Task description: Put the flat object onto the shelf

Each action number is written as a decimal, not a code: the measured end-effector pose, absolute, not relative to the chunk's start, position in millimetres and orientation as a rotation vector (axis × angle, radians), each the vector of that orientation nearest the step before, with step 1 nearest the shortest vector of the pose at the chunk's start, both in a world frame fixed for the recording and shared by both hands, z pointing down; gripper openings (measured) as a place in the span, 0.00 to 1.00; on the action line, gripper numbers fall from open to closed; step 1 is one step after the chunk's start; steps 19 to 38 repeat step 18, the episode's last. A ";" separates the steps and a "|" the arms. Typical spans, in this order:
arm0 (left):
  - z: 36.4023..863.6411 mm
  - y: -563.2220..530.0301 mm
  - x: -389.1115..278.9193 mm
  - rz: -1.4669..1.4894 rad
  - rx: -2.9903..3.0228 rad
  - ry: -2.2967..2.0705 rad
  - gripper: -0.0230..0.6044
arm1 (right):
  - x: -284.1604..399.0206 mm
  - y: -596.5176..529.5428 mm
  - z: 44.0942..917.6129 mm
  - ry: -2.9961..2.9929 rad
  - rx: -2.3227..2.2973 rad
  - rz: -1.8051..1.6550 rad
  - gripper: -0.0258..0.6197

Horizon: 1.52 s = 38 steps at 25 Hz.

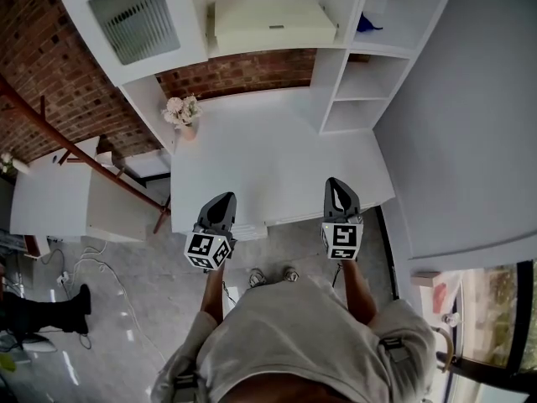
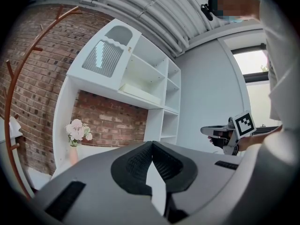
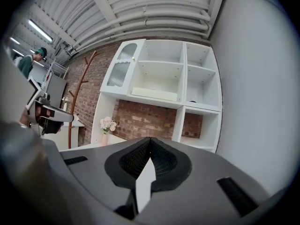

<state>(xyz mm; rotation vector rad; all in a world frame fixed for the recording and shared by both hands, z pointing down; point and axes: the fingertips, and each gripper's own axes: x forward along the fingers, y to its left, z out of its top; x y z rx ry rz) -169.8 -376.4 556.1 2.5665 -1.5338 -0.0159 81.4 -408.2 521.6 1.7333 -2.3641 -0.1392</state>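
A brick wall [image 1: 50, 65] is backing a white counter [image 1: 277, 158], with a vase of flowers [image 1: 183, 112] standing at its left rear corner. The left gripper [image 1: 223, 201] is hovering over the counter's near edge, jaws pressed together on nothing. The right gripper [image 1: 337, 187] is hanging beside it, likewise closed and empty. The cream flat object [image 1: 273, 25] is lying well beyond both, in the white shelf unit [image 1: 334, 74] above the counter, touching neither gripper

The shelf [image 1: 352, 91] and tabletop [image 1: 268, 158] look smooth, matt white. The wall [image 1: 243, 70] is rough red brick. The door [image 1: 134, 15] pane is ribbed glass. The floor [image 1: 126, 284] is glossy grey. The left claw [image 1: 225, 198] and right claw [image 1: 336, 183] are matt grey plastic with textured black pads [image 2: 138, 161].
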 end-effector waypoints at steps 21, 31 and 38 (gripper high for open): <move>552.1 -381.7 -166.1 -0.014 2.565 -1.535 0.06 | 73.7 -421.1 521.6 -2.393 1.697 -0.121 0.09; 552.1 -381.7 -166.1 -0.014 2.565 -1.535 0.06 | 73.7 -421.1 521.6 -2.393 1.697 -0.121 0.09; 552.1 -381.7 -166.1 -0.014 2.565 -1.535 0.06 | 73.7 -421.1 521.6 -2.393 1.697 -0.121 0.09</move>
